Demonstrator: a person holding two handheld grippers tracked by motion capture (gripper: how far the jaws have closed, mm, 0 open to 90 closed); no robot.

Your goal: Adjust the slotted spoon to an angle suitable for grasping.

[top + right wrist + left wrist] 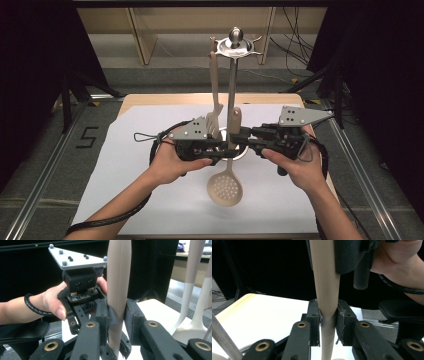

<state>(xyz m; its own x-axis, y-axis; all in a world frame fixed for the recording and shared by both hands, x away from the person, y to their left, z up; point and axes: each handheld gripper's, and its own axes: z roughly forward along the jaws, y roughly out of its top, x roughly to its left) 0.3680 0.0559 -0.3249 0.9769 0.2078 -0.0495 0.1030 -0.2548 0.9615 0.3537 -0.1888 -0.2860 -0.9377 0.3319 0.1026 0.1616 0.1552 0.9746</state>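
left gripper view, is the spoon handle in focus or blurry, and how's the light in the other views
Left gripper view: the slotted spoon handle is soft and blurred up close, against a very dark background, while the jaws look sharper. Right gripper view: the handle is fairly sharp, but the hanging utensils at right are hazy and bright. High view: the white sheet is evenly lit, with dark surrounds and glare on the metal rack top.

Two tools: left tool (220,145) center-left, right tool (245,137) center-right. One slotted spoon (226,187), beige, center-bottom of the high view. One beige fork-type utensil (214,90) hanging upper center. One metal utensil stand (234,42), top center. One white sheet (125,165) on one surface (150,99). Two hands.
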